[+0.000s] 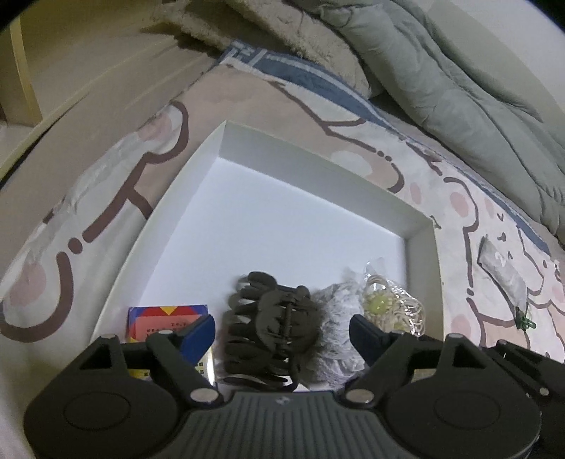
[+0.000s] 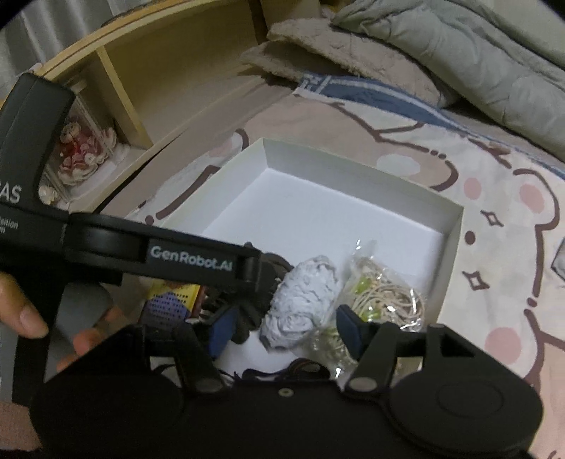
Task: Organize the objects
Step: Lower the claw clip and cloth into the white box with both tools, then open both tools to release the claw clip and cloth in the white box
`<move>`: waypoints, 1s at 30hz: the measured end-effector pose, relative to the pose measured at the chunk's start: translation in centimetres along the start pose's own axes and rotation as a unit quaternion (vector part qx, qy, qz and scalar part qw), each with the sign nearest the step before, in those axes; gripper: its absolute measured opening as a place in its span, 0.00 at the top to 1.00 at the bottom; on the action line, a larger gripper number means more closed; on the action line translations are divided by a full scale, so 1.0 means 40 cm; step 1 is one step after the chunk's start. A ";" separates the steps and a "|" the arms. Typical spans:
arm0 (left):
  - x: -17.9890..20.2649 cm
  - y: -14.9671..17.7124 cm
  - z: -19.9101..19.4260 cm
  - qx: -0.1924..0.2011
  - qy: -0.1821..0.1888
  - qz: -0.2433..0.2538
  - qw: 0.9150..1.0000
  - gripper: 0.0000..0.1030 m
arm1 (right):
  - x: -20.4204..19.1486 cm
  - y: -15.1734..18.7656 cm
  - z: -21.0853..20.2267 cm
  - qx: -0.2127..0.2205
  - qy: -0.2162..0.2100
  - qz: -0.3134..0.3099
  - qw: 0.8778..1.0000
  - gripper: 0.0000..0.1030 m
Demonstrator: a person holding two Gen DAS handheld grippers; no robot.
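Note:
A white open box (image 1: 317, 176) lies on the bed. At its near end, from left to right, are a colourful small carton (image 1: 162, 317), a black claw hair clip (image 1: 272, 325), a grey-white fluffy scrunchie (image 1: 335, 310) and a clear bag of beige hair ties (image 1: 392, 310). My left gripper (image 1: 282, 333) is open and straddles the clip, with gaps at both blue pads. My right gripper (image 2: 284, 330) is open just short of the scrunchie (image 2: 300, 300). Its right finger (image 2: 348, 328) overlaps the bag (image 2: 385, 303). The left gripper's black housing (image 2: 190, 257) crosses the right wrist view and hides most of the clip.
A cartoon-print sheet (image 1: 353, 106) surrounds the box. A grey-green duvet (image 1: 459, 88) and a beige fleece blanket (image 1: 282, 31) are piled behind it. A wooden shelf (image 2: 148, 70) with a figurine stands at the left. A grey packet (image 1: 501, 272) lies right of the box. A hand (image 2: 24, 317) grips the left tool.

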State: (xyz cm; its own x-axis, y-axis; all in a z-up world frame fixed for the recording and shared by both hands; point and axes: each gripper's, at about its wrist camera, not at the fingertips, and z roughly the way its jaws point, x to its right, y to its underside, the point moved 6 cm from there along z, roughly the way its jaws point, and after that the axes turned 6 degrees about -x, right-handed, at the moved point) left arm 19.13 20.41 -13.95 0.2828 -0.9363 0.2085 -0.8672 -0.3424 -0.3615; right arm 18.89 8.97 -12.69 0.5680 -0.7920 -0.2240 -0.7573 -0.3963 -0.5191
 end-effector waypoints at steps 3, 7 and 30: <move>0.005 -0.001 -0.021 0.005 0.006 -0.001 1.000 0.16 | 0.006 -0.004 -0.019 0.011 0.002 0.005 1.000 0.37; 0.004 -0.005 -0.052 0.019 0.007 -0.001 1.000 0.16 | 0.019 -0.012 -0.051 0.029 0.013 0.010 0.999 0.37; 0.012 0.029 -0.197 0.102 -0.053 0.043 0.992 0.00 | 0.144 0.008 -0.195 0.087 0.091 0.034 0.991 0.07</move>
State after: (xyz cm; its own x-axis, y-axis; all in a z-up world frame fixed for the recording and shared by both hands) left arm 15.03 20.17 -7.11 0.2620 -0.9620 0.0763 -0.7922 -0.2596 -0.5523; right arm 19.41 0.66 -7.71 0.4371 -0.8915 -0.1190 -0.7166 -0.2652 -0.6451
